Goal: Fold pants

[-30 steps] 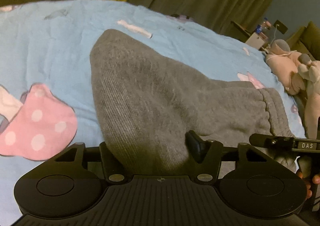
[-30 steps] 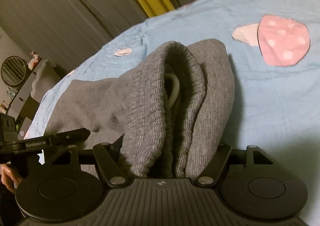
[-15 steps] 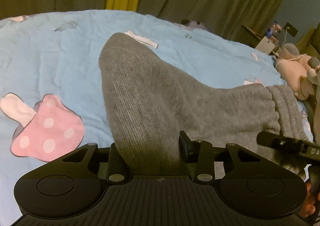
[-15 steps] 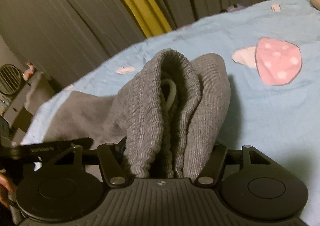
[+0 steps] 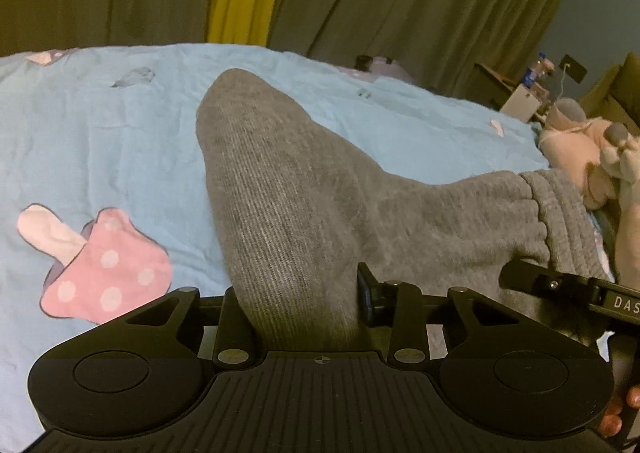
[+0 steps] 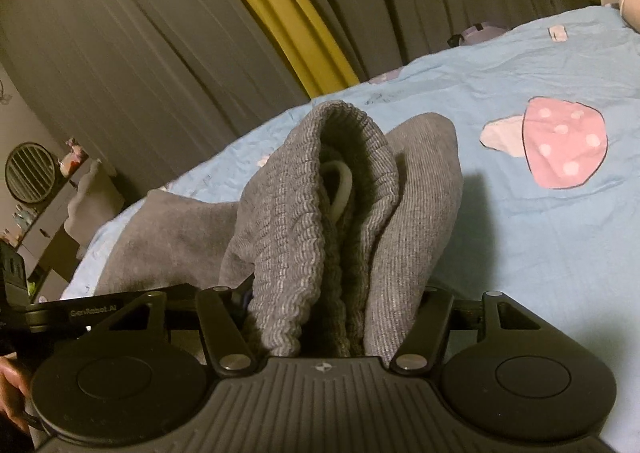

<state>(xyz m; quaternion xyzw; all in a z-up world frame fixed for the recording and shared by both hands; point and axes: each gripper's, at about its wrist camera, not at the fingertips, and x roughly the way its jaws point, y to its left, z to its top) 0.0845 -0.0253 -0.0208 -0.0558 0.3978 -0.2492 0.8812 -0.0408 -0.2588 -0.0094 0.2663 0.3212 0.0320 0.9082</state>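
In the left wrist view we saw the grey pants [image 5: 304, 189] lying on the light blue bedsheet [image 5: 100, 149], with one part lifted up into the left gripper [image 5: 304, 305]. The jaws stood narrow and were closing on the grey fabric, which filled the gap between them. From the gripper the cloth went up toward 12 o'clock and ended in a rounded fold. The ribbed waistband [image 5: 560, 221] spread toward 3 o'clock, where the other gripper crossed the edge of the view. A pink mushroom print [image 5: 108, 269] was on the sheet at 9 o'clock, and a soft toy [image 5: 580, 149] lay at 2 o'clock.

In the right wrist view the right gripper [image 6: 334, 325] held a thick bundle of the waistband, several layers together, so its jaws stood rather wide around it. A pale drawstring loop [image 6: 340, 189] showed inside the fold. The rest of the pants lay flat on the sheet toward 9 o'clock. Dark curtains [image 6: 120, 33] with a yellow strip [image 6: 288, 13] hung behind the bed.
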